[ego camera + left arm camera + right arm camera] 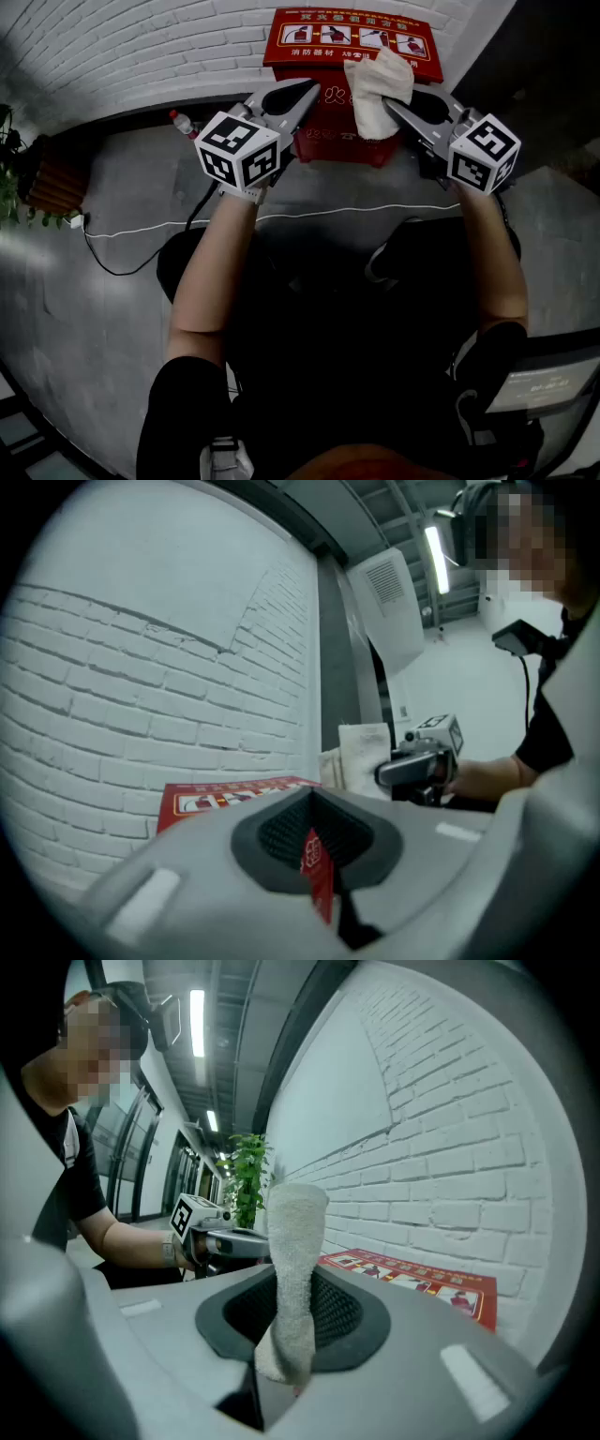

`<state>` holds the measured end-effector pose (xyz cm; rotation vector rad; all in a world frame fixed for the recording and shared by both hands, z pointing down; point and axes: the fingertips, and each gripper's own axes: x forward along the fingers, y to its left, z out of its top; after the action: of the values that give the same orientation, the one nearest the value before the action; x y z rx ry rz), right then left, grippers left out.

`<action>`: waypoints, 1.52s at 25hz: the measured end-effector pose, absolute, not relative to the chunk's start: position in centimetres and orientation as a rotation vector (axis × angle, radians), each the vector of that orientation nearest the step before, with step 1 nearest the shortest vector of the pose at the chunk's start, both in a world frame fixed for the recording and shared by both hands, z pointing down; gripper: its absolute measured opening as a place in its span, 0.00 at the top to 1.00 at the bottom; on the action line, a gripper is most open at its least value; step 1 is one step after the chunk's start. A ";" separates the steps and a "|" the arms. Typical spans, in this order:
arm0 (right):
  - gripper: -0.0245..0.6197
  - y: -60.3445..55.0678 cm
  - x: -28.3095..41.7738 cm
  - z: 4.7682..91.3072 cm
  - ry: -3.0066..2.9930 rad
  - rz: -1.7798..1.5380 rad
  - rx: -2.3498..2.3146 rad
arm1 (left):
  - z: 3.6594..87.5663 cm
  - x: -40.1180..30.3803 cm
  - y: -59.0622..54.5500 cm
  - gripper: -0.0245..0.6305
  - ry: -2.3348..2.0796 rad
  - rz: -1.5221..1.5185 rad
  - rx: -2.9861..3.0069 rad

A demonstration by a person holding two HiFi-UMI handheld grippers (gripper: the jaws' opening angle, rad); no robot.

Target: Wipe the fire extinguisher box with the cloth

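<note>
The red fire extinguisher box (352,42) stands on the floor against the white brick wall, its lid showing a printed instruction panel. My right gripper (394,103) is shut on a white cloth (380,84) that hangs over the box's right half. In the right gripper view the cloth (295,1232) sticks up from between the jaws, with the box (412,1274) to the right. My left gripper (305,94) hovers at the box's left front, jaws together and holding nothing. A thin red strip of the box (225,794) shows through the slit of the left gripper (314,813).
A small bottle (185,123) with a red cap stands on the floor left of the box. A white cable (169,228) runs across the grey floor. A potted plant (11,178) in a wooden planter (52,183) sits far left. Dark wall panelling stands right of the box.
</note>
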<state>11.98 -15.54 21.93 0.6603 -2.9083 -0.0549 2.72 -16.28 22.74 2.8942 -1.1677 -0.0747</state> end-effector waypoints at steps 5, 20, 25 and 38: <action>0.83 -17.9 9.8 19.7 -2.791 -0.180 0.619 | 20.3 1.1 -18.0 0.96 -1.292 -0.023 2.905; 0.83 -27.6 2.0 17.6 -2.594 -0.353 0.486 | 17.3 -3.4 -27.5 0.96 -1.516 -0.041 2.837; 0.83 -30.2 -0.6 17.7 -2.530 -0.425 0.479 | 17.5 -4.9 -30.2 0.96 -1.543 -0.072 2.807; 0.83 -37.8 -2.8 19.4 -2.151 -0.675 0.486 | 20.0 -7.1 -36.1 0.96 -1.573 -0.011 2.793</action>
<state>-2.76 -37.75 19.40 0.4862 -2.1515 -0.6755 -7.15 -36.14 19.97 2.7932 -1.5728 -0.0106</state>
